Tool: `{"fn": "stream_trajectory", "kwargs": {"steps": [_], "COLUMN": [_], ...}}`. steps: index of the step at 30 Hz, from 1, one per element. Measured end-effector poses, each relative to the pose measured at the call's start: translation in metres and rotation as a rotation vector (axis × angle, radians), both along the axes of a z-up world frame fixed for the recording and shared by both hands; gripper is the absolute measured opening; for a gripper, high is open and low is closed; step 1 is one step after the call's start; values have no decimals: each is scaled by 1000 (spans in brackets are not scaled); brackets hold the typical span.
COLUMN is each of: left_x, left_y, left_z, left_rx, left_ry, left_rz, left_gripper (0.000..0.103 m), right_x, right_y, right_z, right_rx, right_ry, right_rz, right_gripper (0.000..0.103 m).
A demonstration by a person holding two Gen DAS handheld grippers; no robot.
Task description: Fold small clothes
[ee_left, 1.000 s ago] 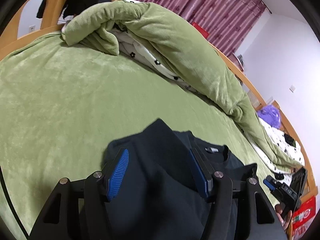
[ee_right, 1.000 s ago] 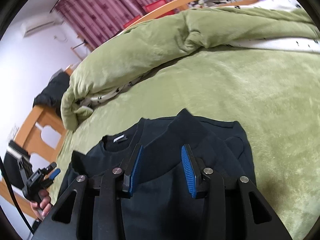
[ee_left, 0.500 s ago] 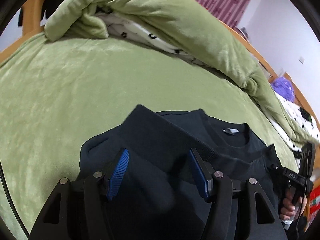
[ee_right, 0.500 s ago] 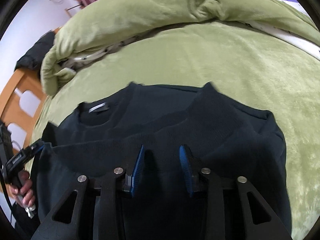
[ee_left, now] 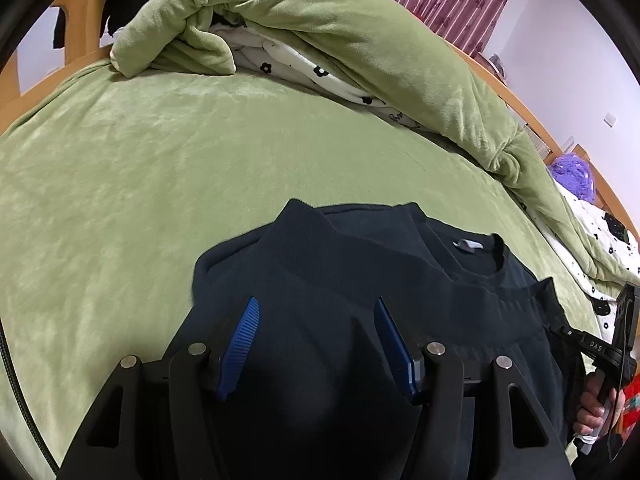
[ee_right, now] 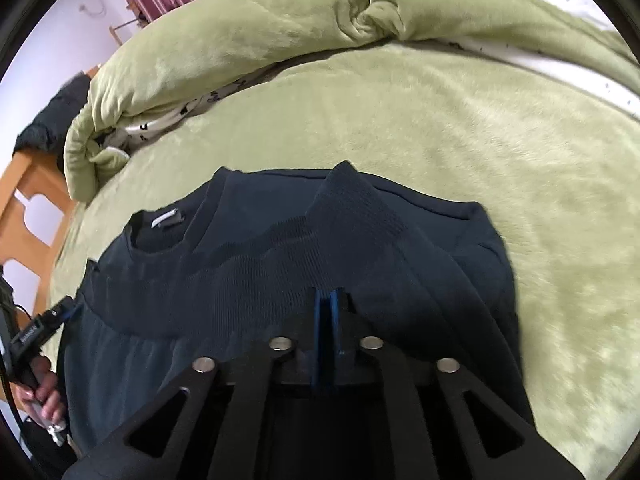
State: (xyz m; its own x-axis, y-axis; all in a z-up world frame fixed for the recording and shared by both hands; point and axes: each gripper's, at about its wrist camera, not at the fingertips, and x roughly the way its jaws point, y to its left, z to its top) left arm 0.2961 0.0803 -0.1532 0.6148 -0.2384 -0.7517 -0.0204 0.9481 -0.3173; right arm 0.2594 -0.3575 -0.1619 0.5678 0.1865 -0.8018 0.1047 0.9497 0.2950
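Observation:
A dark navy sweater (ee_left: 360,272) lies on the green bed (ee_left: 140,168), its ribbed hem folded up toward the collar with the grey label (ee_left: 466,245). My left gripper (ee_left: 316,344) is open just above the sweater's fabric, blue pads apart. In the right wrist view the sweater (ee_right: 260,264) lies the same way and my right gripper (ee_right: 329,312) is shut, its pads pressed together at the ribbed hem; I cannot tell if fabric is pinched between them. The label also shows there (ee_right: 166,220).
A rolled green quilt (ee_left: 360,40) with white flowered lining lies along the far side of the bed. The wooden bed frame (ee_right: 28,200) runs around it. A purple object (ee_left: 572,172) sits at the far right. Each gripper's handle and hand show at the other view's edge.
My right gripper has closed from open to shut at the ribbed hem. Both grippers have drawn back toward the near edge and the sweater now lies flatter on the bed.

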Motion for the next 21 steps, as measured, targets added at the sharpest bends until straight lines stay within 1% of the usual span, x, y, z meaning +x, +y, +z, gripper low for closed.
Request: {"fn": "stream_trajectory", "kwargs": {"steps": [1, 5, 7, 10, 12, 16, 19, 21], "left_x": [-5, -35, -51, -78, -96, -133, -154, -166], "left_y": [1, 0, -2, -7, -10, -11, -11, -11], "left_z": [4, 25, 37, 59, 74, 99, 113, 121], "left_rx": [-4, -1, 2, 13, 26, 36, 50, 67], "left_ry": [2, -11, -23, -52, -68, -100, -116, -128], "left_rz": [-1, 4, -4, -11, -14, -7, 1, 3], "left_gripper": [58, 59, 61, 64, 70, 72, 72, 72], "right_x": [-5, -39, -59, -85, -105, -140, -161, -178], "right_y": [1, 2, 7, 18, 31, 55, 73, 83], "right_z": [5, 37, 58, 84, 103, 129, 141, 149], "right_rx": [-8, -21, -17, -38, -74, -97, -92, -80], "right_ry": [-6, -61, -91, -128, -153, -192, -183, -192], "right_rz": [-2, -16, -10, 5, 18, 46, 59, 71], "right_gripper": [20, 30, 39, 46, 46, 50, 54, 54]}}
